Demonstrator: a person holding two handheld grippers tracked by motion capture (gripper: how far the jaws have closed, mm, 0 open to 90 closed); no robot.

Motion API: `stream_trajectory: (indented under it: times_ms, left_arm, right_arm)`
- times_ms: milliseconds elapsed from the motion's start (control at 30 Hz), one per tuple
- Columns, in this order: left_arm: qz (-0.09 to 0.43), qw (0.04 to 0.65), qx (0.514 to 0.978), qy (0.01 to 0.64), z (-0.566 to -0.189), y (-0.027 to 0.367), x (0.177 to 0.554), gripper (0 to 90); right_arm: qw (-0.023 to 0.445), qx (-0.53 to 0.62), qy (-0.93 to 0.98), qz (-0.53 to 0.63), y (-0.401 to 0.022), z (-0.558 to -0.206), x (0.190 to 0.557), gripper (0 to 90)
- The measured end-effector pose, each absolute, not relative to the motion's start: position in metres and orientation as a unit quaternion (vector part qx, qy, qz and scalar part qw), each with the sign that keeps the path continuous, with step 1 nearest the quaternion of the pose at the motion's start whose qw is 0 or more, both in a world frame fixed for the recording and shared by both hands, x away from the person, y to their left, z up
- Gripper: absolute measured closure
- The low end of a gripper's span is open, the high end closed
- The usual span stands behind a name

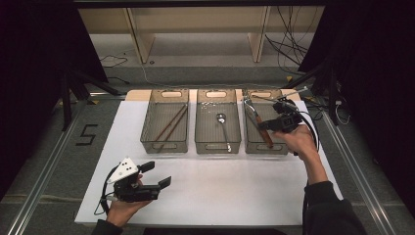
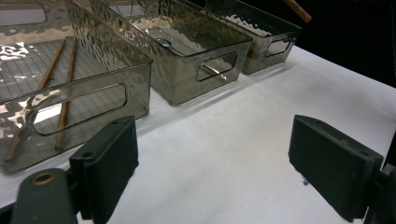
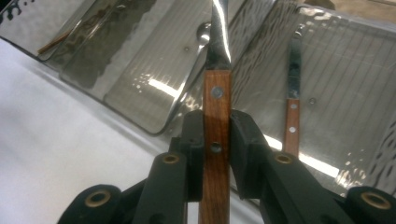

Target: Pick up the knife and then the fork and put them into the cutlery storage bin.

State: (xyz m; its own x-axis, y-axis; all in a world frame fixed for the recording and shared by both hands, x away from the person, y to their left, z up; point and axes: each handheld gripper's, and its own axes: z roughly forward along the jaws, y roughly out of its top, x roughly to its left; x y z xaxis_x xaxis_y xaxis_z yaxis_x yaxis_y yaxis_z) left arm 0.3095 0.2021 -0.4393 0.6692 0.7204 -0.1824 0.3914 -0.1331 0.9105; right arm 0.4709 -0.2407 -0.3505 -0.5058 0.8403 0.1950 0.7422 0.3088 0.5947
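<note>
1. Left gripper [image 1: 155, 175] – held low over the near-left of the white table sheet [image 1: 220, 186], jaws spread wide with nothing between them, well apart from the bins.
2. Left smoky clear plastic bin [image 1: 165, 122] – holds a pair of brown wooden chopsticks [image 1: 172, 123] lying slantwise along its floor.
3. Middle bin of the same plastic [image 1: 218, 122] – a silver metal spoon [image 1: 223, 128] lies in it, bowl at the far end.
4. Right bin of the same make [image 1: 265, 125] – a wooden-handled utensil with a metal blade [image 3: 292, 98] already rests on its floor.
5. Right gripper [image 3: 217, 154] – its jaws are pinched on the riveted wooden handle of a second knife-like utensil [image 3: 217, 93], carried above the right bin, at its near-right part.
6. Pointing: the held utensil's long axis runs in line with the gripper. In the high view it runs from the near end of the bin to the far left, metal end towards the far rim.
7. Risks, as I judge them: the grip sits low on a smooth handle, so the blade-heavy end could pivot or slip between the pads. Lowered at this slant, the tip might strike the bin's far wall or the utensil lying inside, and skid the light bin. A release from too high would let it bounce.
</note>
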Motion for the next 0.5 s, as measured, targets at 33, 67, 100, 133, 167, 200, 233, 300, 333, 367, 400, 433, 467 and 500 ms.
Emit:
stream_trajectory:
  times_ms: [33, 67, 100, 133, 167, 200, 233, 300, 333, 367, 400, 433, 467, 500]
  left_arm:
    - [0.152, 0.54, 0.737, 0.377, -0.439, 0.202, 0.31, 15.4]
    - [0.152, 0.54, 0.737, 0.377, -0.439, 0.202, 0.31, 15.4]
    - [0.152, 0.54, 0.737, 0.377, -0.439, 0.202, 0.31, 15.4]
    - [0.152, 0.54, 0.737, 0.377, -0.439, 0.202, 0.31, 15.4]
    - [0.152, 0.54, 0.737, 0.377, -0.439, 0.202, 0.31, 15.4]
    - [0.152, 0.54, 0.737, 0.377, -0.439, 0.202, 0.31, 15.4]
    - [0.152, 0.54, 0.737, 0.377, -0.439, 0.202, 0.31, 15.4]
    - [0.152, 0.54, 0.737, 0.377, -0.439, 0.202, 0.31, 15.4]
    - [0.152, 0.54, 0.737, 0.377, -0.439, 0.202, 0.31, 15.4]
    - [0.152, 0.54, 0.737, 0.377, -0.439, 0.202, 0.31, 15.4]
    - [0.152, 0.54, 0.737, 0.377, -0.439, 0.202, 0.31, 15.4]
    - [0.152, 0.54, 0.737, 0.377, -0.439, 0.202, 0.31, 15.4]
    - [0.152, 0.54, 0.737, 0.377, -0.439, 0.202, 0.31, 15.4]
    - [0.152, 0.54, 0.737, 0.376, -0.439, 0.202, 0.309, 15.4]
  right_arm:
    - [0.076, 0.492, 0.806, 0.322, -0.242, -0.351, 0.473, 77.0]
    - [0.075, 0.492, 0.805, 0.322, -0.243, -0.351, 0.475, 77.0]
    - [0.074, 0.494, 0.804, 0.322, -0.244, -0.352, 0.477, 77.0]
    - [0.074, 0.497, 0.803, 0.32, -0.245, -0.352, 0.479, 77.0]
    - [0.076, 0.498, 0.803, 0.319, -0.246, -0.353, 0.481, 77.0]
    - [0.076, 0.501, 0.801, 0.318, -0.248, -0.353, 0.483, 77.0]
    - [0.075, 0.504, 0.8, 0.316, -0.249, -0.353, 0.485, 77.0]
    - [0.076, 0.507, 0.8, 0.313, -0.25, -0.353, 0.488, 77.0]
    - [0.077, 0.506, 0.8, 0.313, -0.251, -0.353, 0.489, 77.0]
    - [0.078, 0.508, 0.799, 0.312, -0.251, -0.352, 0.49, 77.0]
    - [0.081, 0.506, 0.8, 0.313, -0.251, -0.351, 0.491, 77.0]
    - [0.082, 0.508, 0.799, 0.312, -0.251, -0.35, 0.492, 77.0]
    - [0.083, 0.508, 0.799, 0.312, -0.252, -0.35, 0.493, 77.0]
    - [0.084, 0.509, 0.798, 0.311, -0.252, -0.35, 0.494, 77.0]
